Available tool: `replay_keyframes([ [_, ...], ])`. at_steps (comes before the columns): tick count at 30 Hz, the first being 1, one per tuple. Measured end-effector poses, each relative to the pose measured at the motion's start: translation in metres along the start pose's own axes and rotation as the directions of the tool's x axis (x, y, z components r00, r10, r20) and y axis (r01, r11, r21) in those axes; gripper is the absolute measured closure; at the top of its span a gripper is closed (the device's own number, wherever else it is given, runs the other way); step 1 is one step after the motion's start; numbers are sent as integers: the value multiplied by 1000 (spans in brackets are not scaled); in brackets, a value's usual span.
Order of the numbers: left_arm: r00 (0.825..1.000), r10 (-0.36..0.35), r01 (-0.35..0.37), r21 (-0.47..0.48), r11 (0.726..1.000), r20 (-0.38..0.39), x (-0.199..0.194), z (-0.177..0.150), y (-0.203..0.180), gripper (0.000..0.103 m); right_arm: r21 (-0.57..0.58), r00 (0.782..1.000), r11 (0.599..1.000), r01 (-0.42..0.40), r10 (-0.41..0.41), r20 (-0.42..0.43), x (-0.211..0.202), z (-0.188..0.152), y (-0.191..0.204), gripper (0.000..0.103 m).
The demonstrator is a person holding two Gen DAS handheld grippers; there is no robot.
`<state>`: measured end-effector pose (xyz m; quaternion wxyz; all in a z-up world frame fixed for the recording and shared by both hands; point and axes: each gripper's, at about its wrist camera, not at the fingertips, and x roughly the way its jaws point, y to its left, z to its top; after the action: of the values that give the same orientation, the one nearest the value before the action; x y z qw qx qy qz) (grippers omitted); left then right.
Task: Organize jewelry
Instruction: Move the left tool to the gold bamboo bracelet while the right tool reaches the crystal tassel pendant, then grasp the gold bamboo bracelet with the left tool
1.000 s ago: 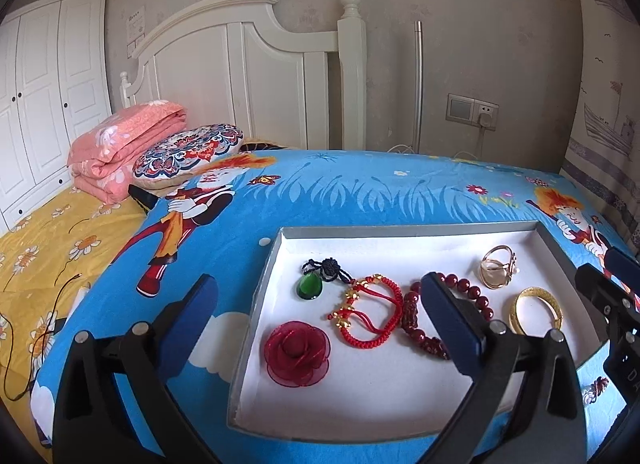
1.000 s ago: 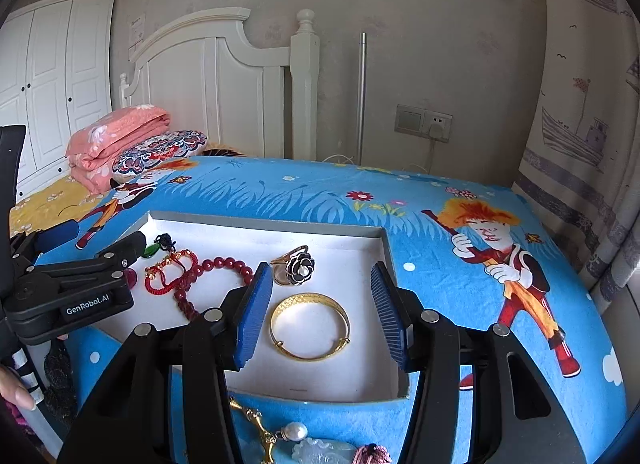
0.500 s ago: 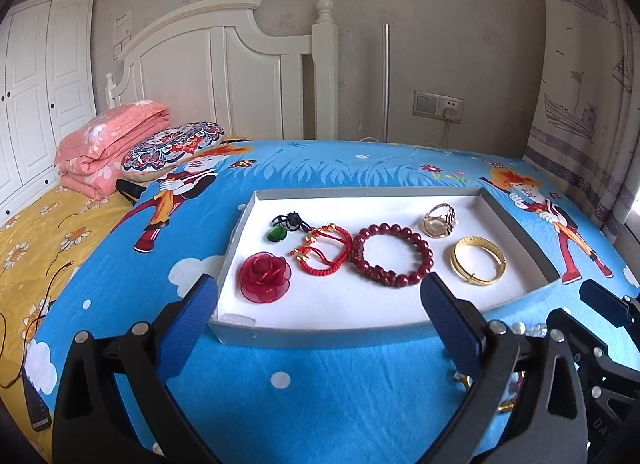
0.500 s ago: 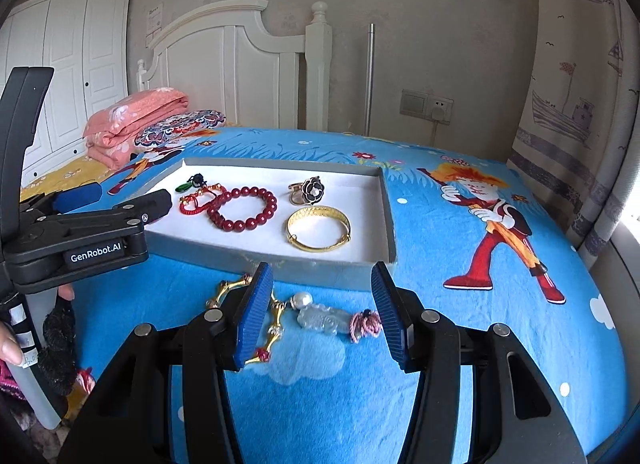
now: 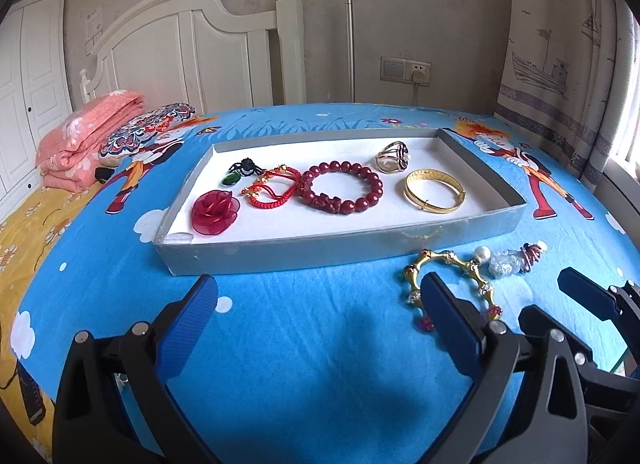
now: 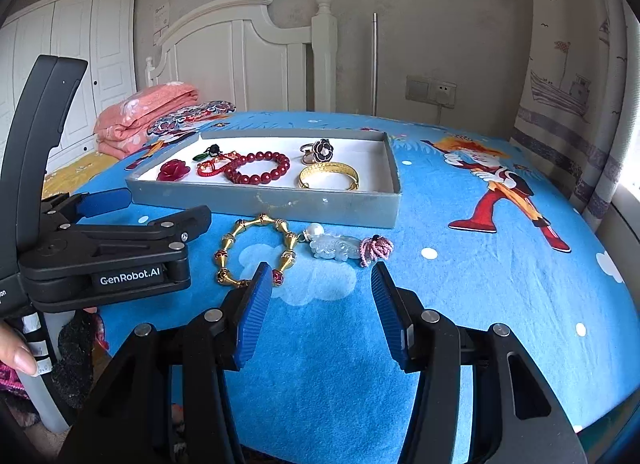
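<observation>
A grey tray (image 5: 340, 242) (image 6: 264, 202) on the blue bedspread holds a red fabric rose (image 5: 215, 211), a green pendant (image 5: 231, 179), a red cord bracelet (image 5: 274, 188), a red bead bracelet (image 5: 342, 192) (image 6: 258, 166), a flower ring (image 5: 393, 156) (image 6: 320, 150) and a gold bangle (image 5: 434, 189) (image 6: 328, 180). On the bedspread in front of the tray lie a gold link bracelet (image 6: 256, 248) (image 5: 452, 264) and a pale jade pendant with a pearl and pink tassel (image 6: 340, 246) (image 5: 512, 260). My left gripper (image 5: 316, 320) is open and empty. My right gripper (image 6: 322, 304) is open and empty, just short of both pieces.
A white headboard (image 5: 192, 48) stands behind the bed. A folded pink quilt (image 5: 84, 140) and a patterned pillow (image 5: 148, 130) lie at the far left. A curtain (image 5: 560, 44) hangs at right. The left gripper's body (image 6: 108, 252) sits left of the gold link bracelet.
Both grippers have pulled back from over the tray toward the bed's near edge. The gold link bracelet and jade pendant in front of the tray have come into view. Both grippers stayed open.
</observation>
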<state>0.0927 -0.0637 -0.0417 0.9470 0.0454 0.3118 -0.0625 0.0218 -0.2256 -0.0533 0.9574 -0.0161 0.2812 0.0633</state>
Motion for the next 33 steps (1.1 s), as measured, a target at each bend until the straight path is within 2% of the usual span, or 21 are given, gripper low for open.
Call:
replay_keyframes([
  [5, 1000, 8, -8, 37, 999, 8, 1, -4, -16, 5, 22, 1000, 1000, 15, -16, 10, -3, 0, -8, 54],
  [16, 995, 89, -93, 85, 992, 47, -1, -8, -31, 5, 61, 999, 998, 33, -34, 17, -3, 1, -21, 53],
  [22, 997, 80, -82, 88, 993, 20, 3, -11, -29, 17, 48, 999, 998, 37, -38, 31, -6, 4, -16, 52],
  [27, 998, 64, -65, 90, 994, 16, 2, -15, -28, 21, 42, 999, 998, 38, -39, 30, -6, 4, -13, 52],
  [31, 998, 64, -64, 45, 997, 10, 0, -19, -16, 21, 35, 999, 999, 36, -37, 34, -6, 5, -11, 52],
  [33, 997, 74, -74, 10, 997, -9, 1, -20, -4, 25, 30, 999, 999, 36, -37, 32, -5, 5, -9, 52],
])
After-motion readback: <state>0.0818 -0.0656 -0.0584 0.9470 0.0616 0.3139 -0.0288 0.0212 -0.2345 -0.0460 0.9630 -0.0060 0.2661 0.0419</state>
